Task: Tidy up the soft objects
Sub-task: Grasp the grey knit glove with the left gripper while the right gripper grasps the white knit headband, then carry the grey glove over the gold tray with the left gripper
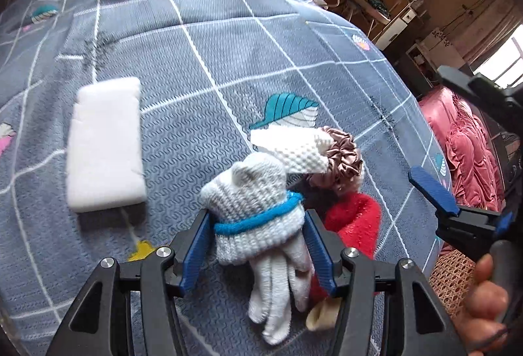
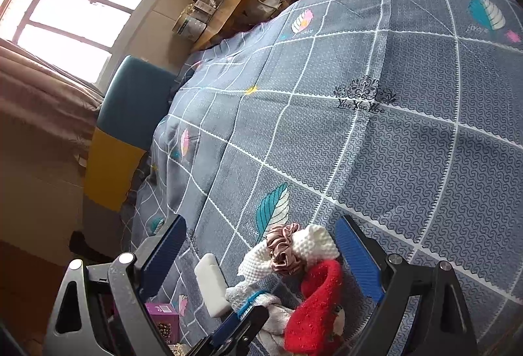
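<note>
Sponge (image 1: 106, 145) left of glove (image 1: 258, 215)

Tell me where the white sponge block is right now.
In the left wrist view the white sponge block lies flat on the grey checked bedspread, alone at the left, apart from the knit glove between the left gripper fingers.

The left gripper (image 1: 258, 222) reaches forward and low over the bed, its blue-padded fingers (image 1: 196, 248) closed against the cuff of a white knit glove (image 1: 255, 209) held between them. The right gripper (image 2: 261, 258) hovers just to its right with fingers (image 2: 356, 254) spread wide, gripping nothing. A bare hand (image 1: 487, 294), probably the person's right, wraps that gripper's handle at the frame edge.
</note>
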`<act>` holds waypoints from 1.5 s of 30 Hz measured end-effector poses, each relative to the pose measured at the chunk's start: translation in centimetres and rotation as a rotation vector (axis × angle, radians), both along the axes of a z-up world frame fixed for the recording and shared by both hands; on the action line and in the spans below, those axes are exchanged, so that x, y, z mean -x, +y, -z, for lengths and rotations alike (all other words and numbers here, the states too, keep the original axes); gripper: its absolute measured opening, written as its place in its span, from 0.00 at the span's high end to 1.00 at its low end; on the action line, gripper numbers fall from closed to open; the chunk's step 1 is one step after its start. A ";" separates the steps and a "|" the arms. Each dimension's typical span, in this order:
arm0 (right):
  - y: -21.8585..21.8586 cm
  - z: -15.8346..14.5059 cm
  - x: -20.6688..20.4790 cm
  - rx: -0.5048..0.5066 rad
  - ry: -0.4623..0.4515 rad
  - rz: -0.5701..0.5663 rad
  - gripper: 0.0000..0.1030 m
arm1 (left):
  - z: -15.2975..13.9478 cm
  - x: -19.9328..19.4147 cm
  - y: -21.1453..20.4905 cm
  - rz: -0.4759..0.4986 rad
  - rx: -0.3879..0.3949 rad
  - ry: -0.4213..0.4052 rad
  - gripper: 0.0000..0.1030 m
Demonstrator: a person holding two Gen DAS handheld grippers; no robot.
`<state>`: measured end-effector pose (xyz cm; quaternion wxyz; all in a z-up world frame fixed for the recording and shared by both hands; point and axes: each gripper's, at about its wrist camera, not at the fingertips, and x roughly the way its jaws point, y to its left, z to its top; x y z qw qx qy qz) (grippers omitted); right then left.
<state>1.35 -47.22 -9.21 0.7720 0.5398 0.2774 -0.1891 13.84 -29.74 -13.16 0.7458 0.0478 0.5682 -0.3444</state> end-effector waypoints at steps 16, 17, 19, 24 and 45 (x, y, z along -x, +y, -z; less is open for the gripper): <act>3.0 2.1 -4.7 0.206 0.332 -0.216 0.10 | -1.2 4.9 12.5 -0.054 0.007 -0.156 0.61; 3.3 2.2 -5.1 0.227 0.357 -0.235 0.10 | -0.6 5.1 13.1 -0.059 -0.007 -0.159 0.61; 4.0 2.5 -6.0 0.275 0.395 -0.269 0.10 | 0.3 5.3 13.7 -0.056 0.026 -0.166 0.61; 6.4 3.2 -8.4 0.448 0.501 -0.408 0.46 | 0.6 6.1 13.4 -0.035 0.033 -0.246 0.61; 7.4 4.6 -10.1 0.539 0.549 -0.484 0.63 | -2.9 7.6 12.9 -0.035 0.009 -0.291 0.65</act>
